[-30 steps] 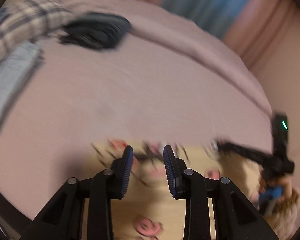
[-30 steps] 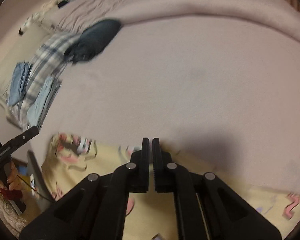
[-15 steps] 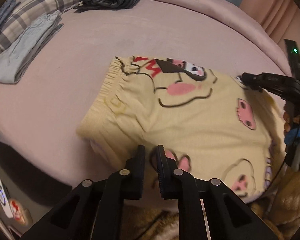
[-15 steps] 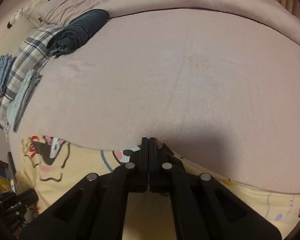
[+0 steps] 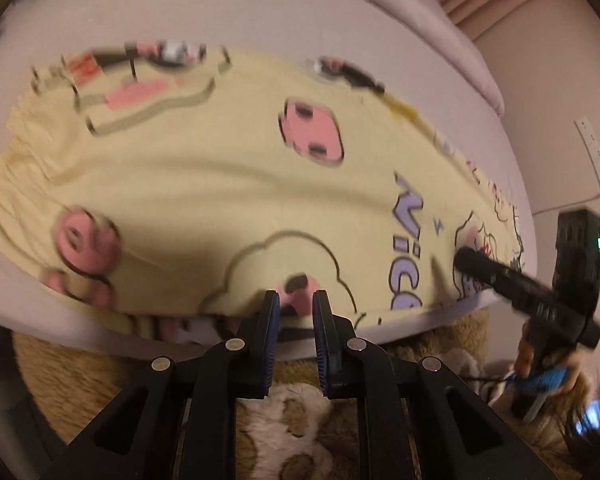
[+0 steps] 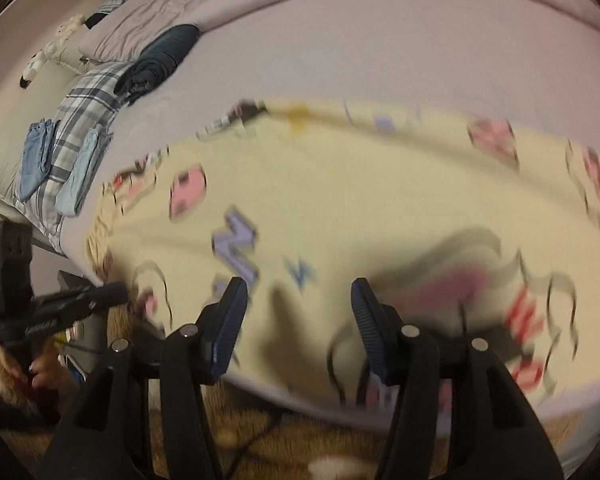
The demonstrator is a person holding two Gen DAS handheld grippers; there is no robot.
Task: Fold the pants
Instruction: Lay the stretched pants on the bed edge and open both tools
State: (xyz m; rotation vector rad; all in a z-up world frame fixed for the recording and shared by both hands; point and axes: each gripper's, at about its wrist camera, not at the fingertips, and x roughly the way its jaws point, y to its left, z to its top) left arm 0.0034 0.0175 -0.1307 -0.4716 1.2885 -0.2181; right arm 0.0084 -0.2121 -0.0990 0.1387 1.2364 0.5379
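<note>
The yellow pants (image 5: 228, 168), printed with pink cartoon faces and purple letters, are lying spread flat across the near part of the bed (image 5: 300, 12), their near edge draping a little over the side of the mattress. In the left wrist view the gathered waistband is sitting at the left and the rest of the cloth is running off to the right. The left gripper (image 5: 296, 312) is pointing down at that near edge with its fingers (image 5: 269, 320) standing a narrow way apart; a bit of the pink print is showing in the gap, but the pads are not pressing on the cloth. The right gripper (image 6: 298, 308) is hanging over the near edge further along, its jaws opening wide, with pants fabric lying under the gap and nothing gripped. Each gripper is showing in the other's view, off to the side and held in a hand. At the far left of the bed, in the right wrist view, a dark folded garment (image 6: 160, 60), a plaid cloth (image 6: 80, 120) and two folded pairs of jeans (image 6: 36, 156) are sitting well apart from the pants. A furry brown sleeve or robe (image 5: 300, 408) is filling the bottom of the left wrist view.
</note>
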